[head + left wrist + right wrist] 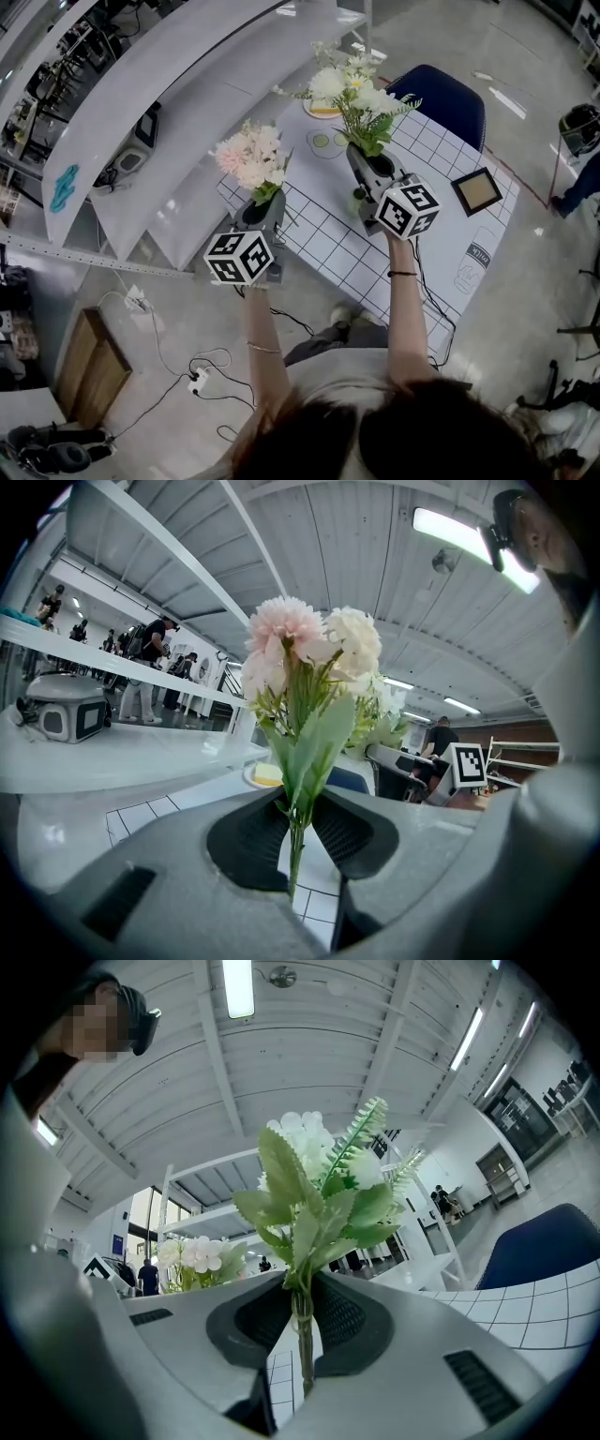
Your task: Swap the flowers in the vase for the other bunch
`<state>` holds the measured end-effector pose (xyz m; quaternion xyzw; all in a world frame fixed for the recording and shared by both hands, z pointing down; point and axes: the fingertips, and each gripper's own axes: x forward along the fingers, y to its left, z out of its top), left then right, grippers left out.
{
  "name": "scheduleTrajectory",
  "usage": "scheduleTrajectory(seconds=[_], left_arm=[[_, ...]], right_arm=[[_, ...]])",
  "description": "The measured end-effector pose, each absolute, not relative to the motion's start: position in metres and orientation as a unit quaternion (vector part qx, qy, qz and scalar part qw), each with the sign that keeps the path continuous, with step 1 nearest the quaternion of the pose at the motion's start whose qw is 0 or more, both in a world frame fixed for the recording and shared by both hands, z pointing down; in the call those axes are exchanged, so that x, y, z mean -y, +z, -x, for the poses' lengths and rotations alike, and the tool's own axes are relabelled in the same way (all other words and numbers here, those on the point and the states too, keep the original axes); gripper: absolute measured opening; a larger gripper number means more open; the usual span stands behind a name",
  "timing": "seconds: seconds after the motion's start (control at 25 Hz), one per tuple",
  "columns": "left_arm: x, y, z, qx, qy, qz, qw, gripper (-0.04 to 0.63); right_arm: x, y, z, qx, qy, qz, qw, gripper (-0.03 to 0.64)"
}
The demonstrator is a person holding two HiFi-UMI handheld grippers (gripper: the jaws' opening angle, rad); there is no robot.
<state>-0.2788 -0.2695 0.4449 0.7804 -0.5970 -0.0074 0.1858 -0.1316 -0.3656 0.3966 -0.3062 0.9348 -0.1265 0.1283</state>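
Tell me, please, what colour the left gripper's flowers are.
Pale pink and cream flowers; best in the left gripper view.

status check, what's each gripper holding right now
Left gripper shut on pink bunch. Right gripper shut on white bunch. Both held over table, bunches apart.

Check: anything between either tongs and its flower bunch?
Nothing visible. The left tongs are closed on the stems of the pink bunch, the right tongs on those of the white bunch. No vase shows in any view, so the way there can't be judged.
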Motion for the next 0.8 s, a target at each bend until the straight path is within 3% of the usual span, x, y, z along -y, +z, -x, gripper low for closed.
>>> scheduleTrajectory(seconds=[0.8], left_arm=[[0.275,0.449,0.276,0.579,-0.006,-0.792,0.193,0.080]], right_arm=[[0.356,0.418,0.129,-0.932,-0.121,0.322,0.117,0.054]])
